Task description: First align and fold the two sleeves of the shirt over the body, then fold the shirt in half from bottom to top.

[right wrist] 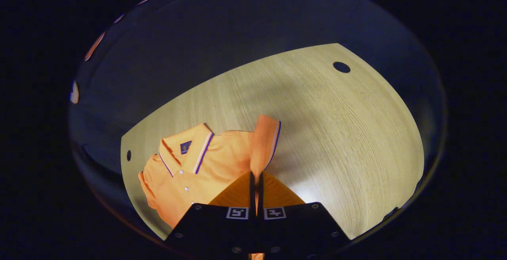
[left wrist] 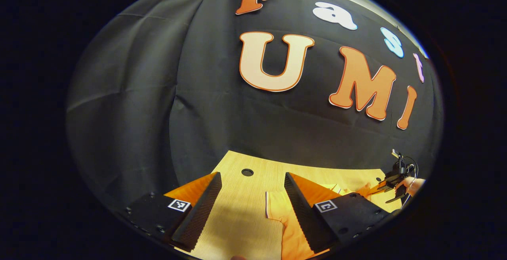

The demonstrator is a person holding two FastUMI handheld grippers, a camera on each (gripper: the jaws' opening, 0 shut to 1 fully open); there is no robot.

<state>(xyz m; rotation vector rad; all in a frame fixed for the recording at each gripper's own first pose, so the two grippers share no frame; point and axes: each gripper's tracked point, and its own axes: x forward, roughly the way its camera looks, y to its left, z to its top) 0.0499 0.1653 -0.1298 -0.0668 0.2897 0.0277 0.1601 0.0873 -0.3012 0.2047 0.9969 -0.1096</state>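
— Where's the shirt (right wrist: pixel 198 169)?
— Flat on the table (right wrist: pixel 336 133), collar toward the far edge, near a corner hole (right wrist: pixel 128 155).
— And its sleeve (right wrist: pixel 263 145)?
— Lifted up from the table, pinched in the right gripper (right wrist: pixel 255 180), beside the body.

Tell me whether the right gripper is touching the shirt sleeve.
Touching. The right gripper view shows the right gripper shut on the sleeve, cloth pinched between its fingers.

The left gripper view sits low over the tabletop (left wrist: pixel 241 212), facing nearly level toward the booth wall (left wrist: pixel 222 105); the right gripper view looks steeply down from higher, close above the shirt (right wrist: pixel 206 165); both share the tabletop and, seemingly, the shirt, though its far edge is small.
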